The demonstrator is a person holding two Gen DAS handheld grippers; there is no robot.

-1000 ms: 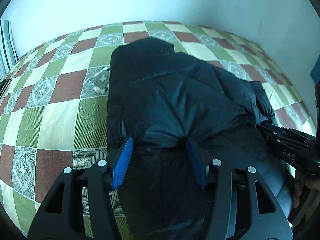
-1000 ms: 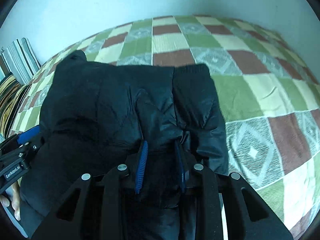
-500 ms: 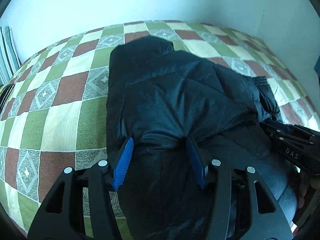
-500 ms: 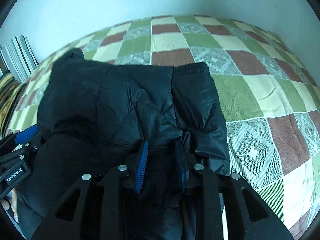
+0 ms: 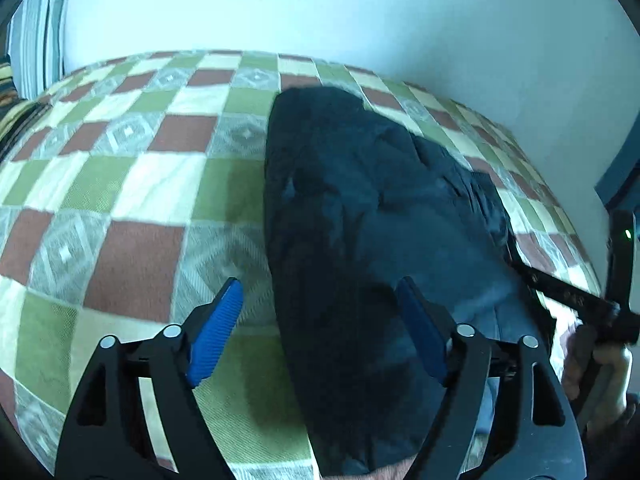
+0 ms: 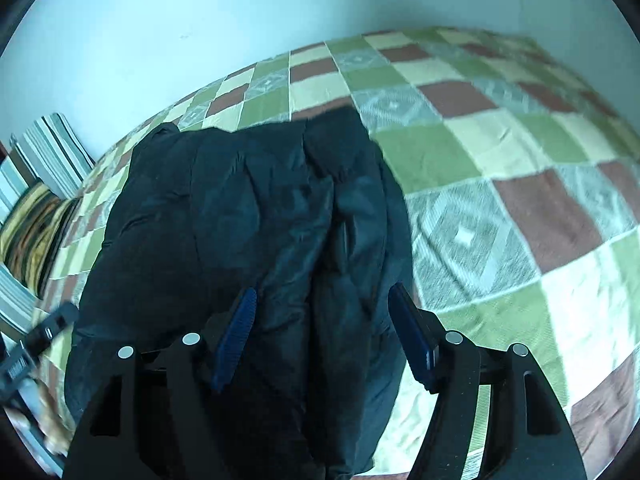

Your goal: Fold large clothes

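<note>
No lettering can be read. Pale marks on the right gripper (image 5: 568, 294) and a label on the left gripper (image 6: 20, 364) are too blurred.

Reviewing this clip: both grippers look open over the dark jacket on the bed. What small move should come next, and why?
Probably lift both away and regrip for another fold. The left gripper and right gripper stand open, holding nothing, and the jacket lies bunched on the checked bedspread, so the last fold seems released.

Your dark jacket's (image 5: 360, 216) near hem ran off the lower edge; the striped pillow (image 6: 52, 152) was cropped, motion-blurred at left.
</note>
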